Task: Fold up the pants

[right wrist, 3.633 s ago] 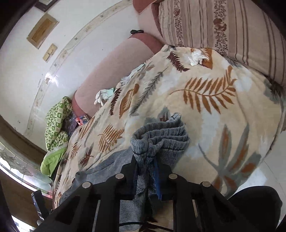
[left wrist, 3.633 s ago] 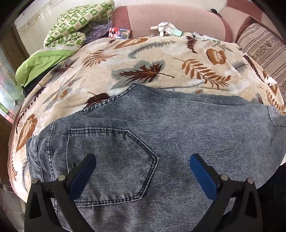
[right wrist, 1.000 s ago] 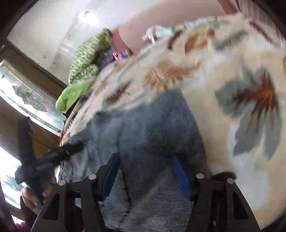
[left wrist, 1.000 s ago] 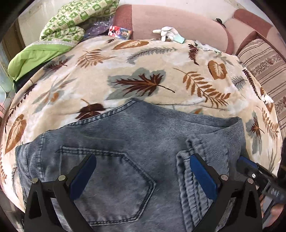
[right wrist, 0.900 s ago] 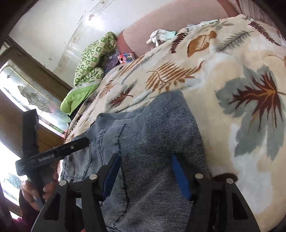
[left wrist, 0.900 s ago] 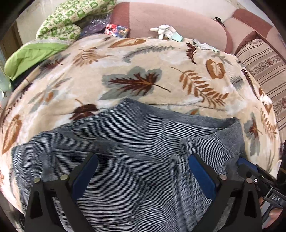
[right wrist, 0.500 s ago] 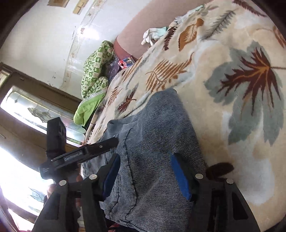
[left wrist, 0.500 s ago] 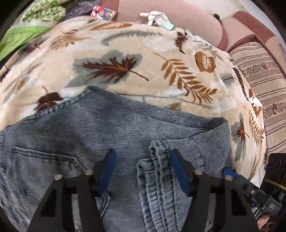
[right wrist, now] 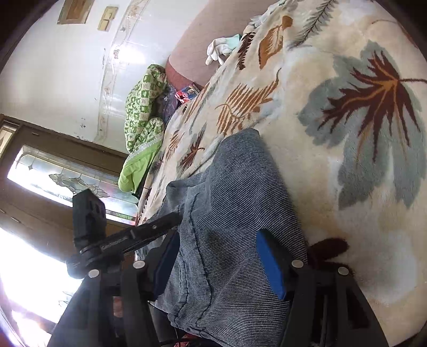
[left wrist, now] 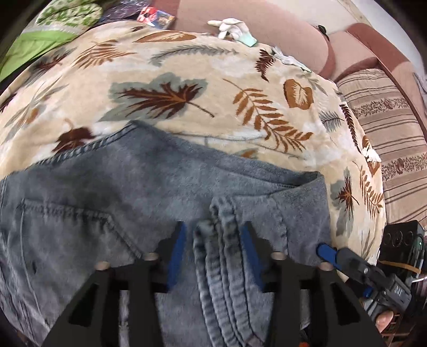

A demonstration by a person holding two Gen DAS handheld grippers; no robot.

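Pants of grey-blue denim are lying folded on a leaf-printed blanket that is covering a pink couch. They are sitting along the near edge of the blanket, a stitched back pocket facing up on the left side and the cloth doubled over on the right.

2 pairs of tongs are working at them. Left tongs are pointing steeply down at the pants. Their jaws have just been closing, and a bunched ridge of thick seams is standing between the blue pads, which are clenching on it (the right pad is hard against the ridge, the left one only just meeting it).

Right tongs are coming in low from the right end of the pants and are grasping the doubled cloth. Denim is filling the whole space between their 2 pads. From the left camera, only 1 blue fingertip of these tongs is showing, touching the right edge of the pants.

Farther back, a white glove is resting on the couch, well apart from the pants. A striped cushion is lying at the right, and a green patterned cloth is heaped at the far left corner.
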